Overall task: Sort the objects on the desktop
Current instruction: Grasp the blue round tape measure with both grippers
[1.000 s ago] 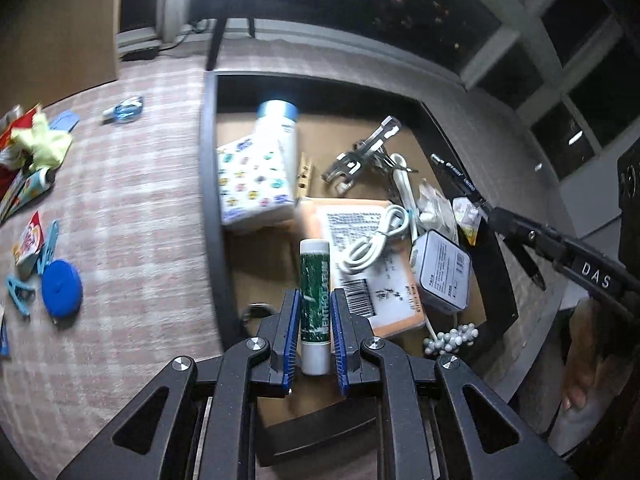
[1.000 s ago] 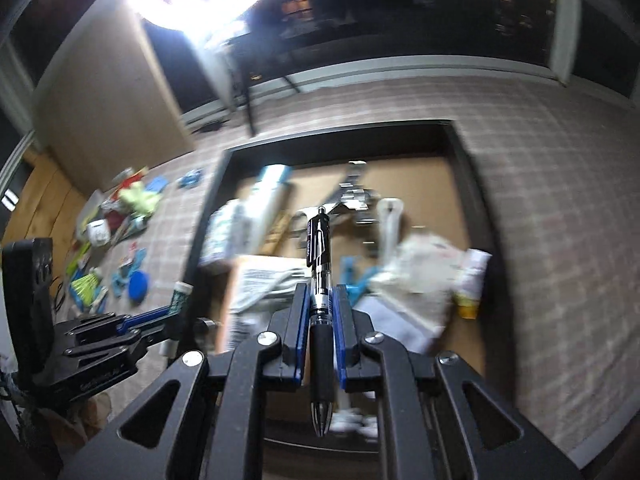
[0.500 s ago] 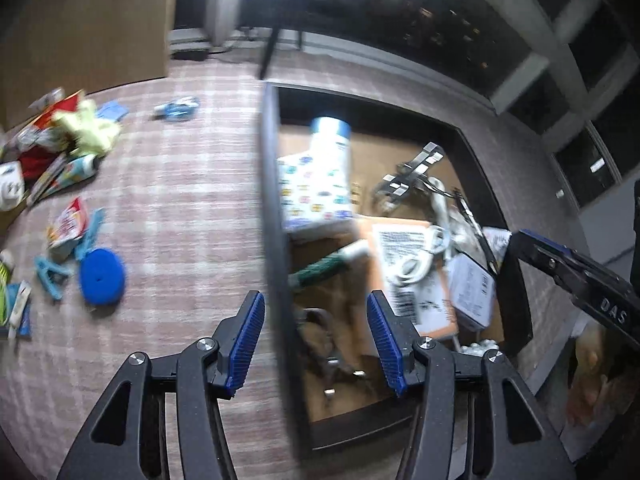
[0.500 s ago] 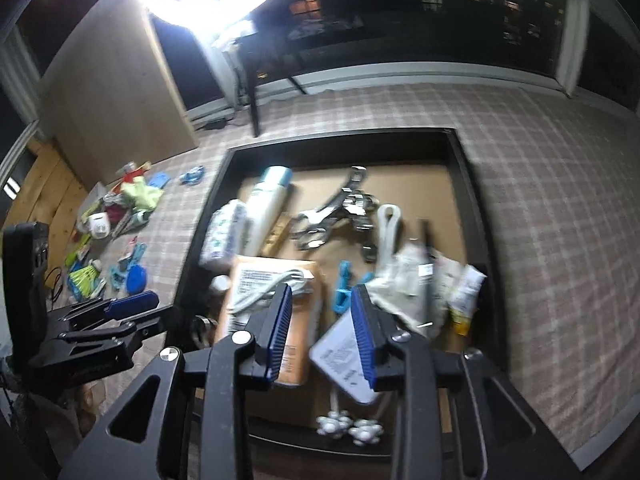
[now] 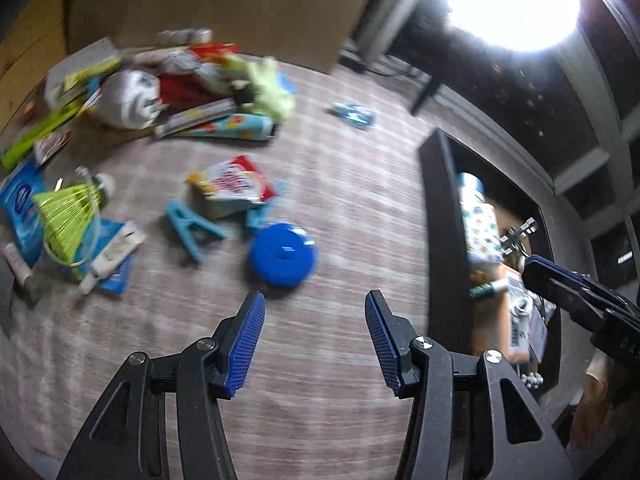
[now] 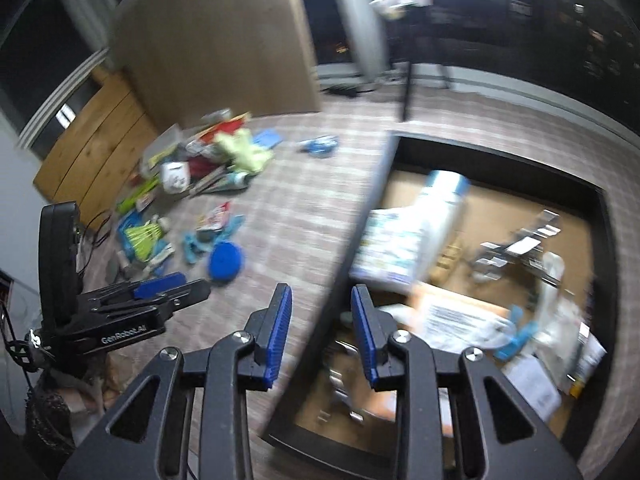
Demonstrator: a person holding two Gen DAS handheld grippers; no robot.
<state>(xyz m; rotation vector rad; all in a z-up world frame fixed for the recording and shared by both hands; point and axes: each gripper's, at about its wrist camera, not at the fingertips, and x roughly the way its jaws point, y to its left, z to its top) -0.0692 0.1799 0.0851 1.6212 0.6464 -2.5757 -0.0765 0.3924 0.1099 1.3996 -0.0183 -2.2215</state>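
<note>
My left gripper (image 5: 314,340) is open and empty above the checked tablecloth, just short of a round blue disc (image 5: 283,254). Blue clips (image 5: 188,228) and a red-and-white packet (image 5: 232,184) lie beyond the disc. My right gripper (image 6: 320,332) is open and empty over the left rim of the black tray (image 6: 360,232). The tray holds a white bottle (image 6: 440,208), a patterned pack (image 6: 392,244), an orange labelled box (image 6: 452,316), metal clips (image 6: 516,248) and other items. The green tube (image 5: 486,289) lies in the tray by its wall. The left gripper also shows in the right wrist view (image 6: 160,284).
A pile of loose items (image 5: 180,92) lies at the far left: a white mug (image 6: 175,176), yellow-green cloth (image 6: 244,152), tubes, a green shuttlecock (image 5: 68,216), blue packets. A small blue object (image 5: 354,115) lies alone farther back. A wooden panel (image 6: 224,40) stands behind.
Both grippers let go of their loads, the green tube and the black pen, into the tray and opened. Both have swung left, the left one out over the tablecloth toward the blue disc.
</note>
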